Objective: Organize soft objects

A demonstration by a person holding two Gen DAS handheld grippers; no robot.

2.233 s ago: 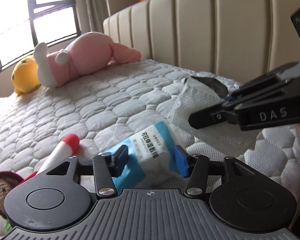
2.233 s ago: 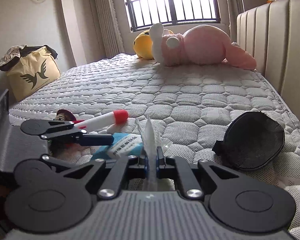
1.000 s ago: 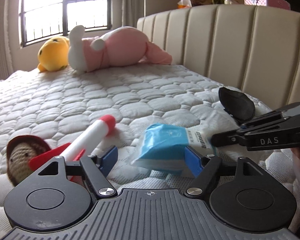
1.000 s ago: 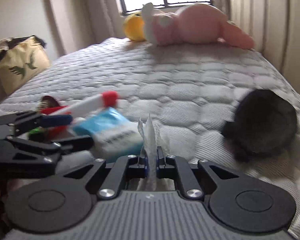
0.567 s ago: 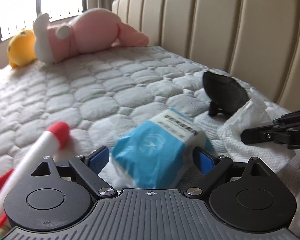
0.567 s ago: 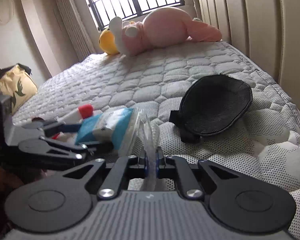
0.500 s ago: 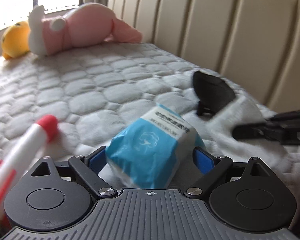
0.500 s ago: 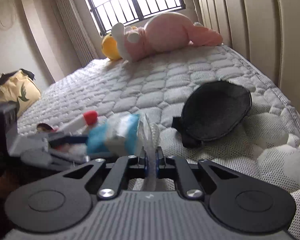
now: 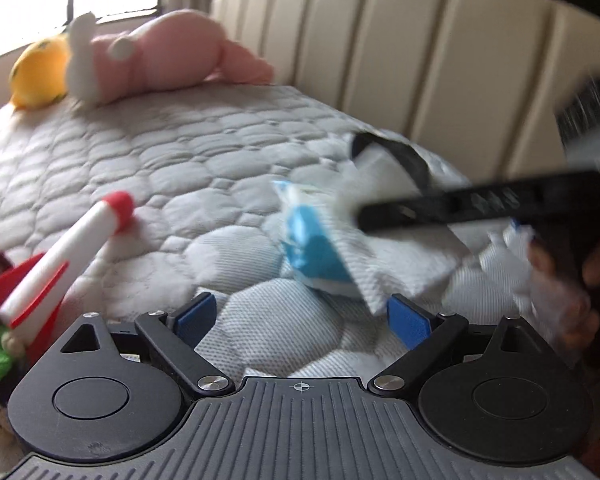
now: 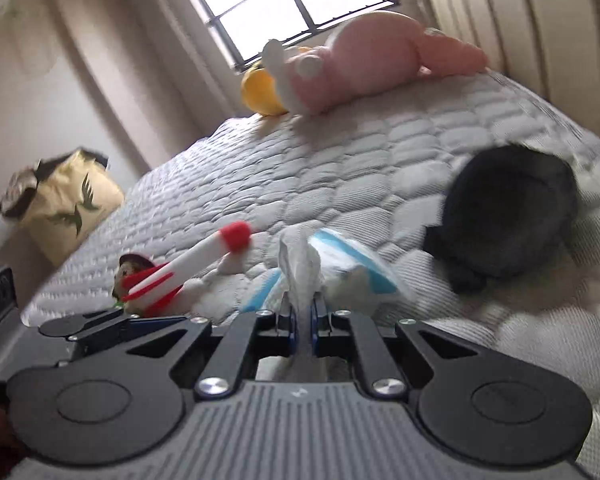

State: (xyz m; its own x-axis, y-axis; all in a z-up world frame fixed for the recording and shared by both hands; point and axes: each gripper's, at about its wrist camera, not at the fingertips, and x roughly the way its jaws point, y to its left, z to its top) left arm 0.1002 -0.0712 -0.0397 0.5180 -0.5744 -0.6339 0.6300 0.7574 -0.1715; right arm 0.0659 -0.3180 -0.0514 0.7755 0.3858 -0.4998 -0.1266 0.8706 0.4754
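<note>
On the quilted mattress (image 9: 188, 168) lies a blue tissue pack (image 9: 308, 248), just beyond my left gripper (image 9: 302, 318). Its jaws are opening, and the blue pads (image 9: 196, 316) touch nothing. My right gripper (image 10: 302, 320) is shut on a white tissue sheet (image 10: 300, 268) that trails from the pack (image 10: 352, 264). In the left wrist view this right gripper (image 9: 370, 213) crosses from the right, blurred, with the tissue sheet (image 9: 388, 256) draped over the pack. A black eye mask (image 10: 512, 216) lies to the right, near the headboard.
A red-and-white rocket toy (image 9: 72, 248) and a crochet doll (image 10: 134, 268) lie at the left. A pink plush (image 10: 360, 60) and a yellow plush (image 10: 260, 92) rest at the far end under the window. The padded headboard (image 9: 440, 60) runs along the right. A yellow bag (image 10: 68, 204) stands beside the bed.
My left jaws widened and came off the tissue pack, which now lies ahead of the pads. The right gripper, still holding the tissue, swung over the pack.
</note>
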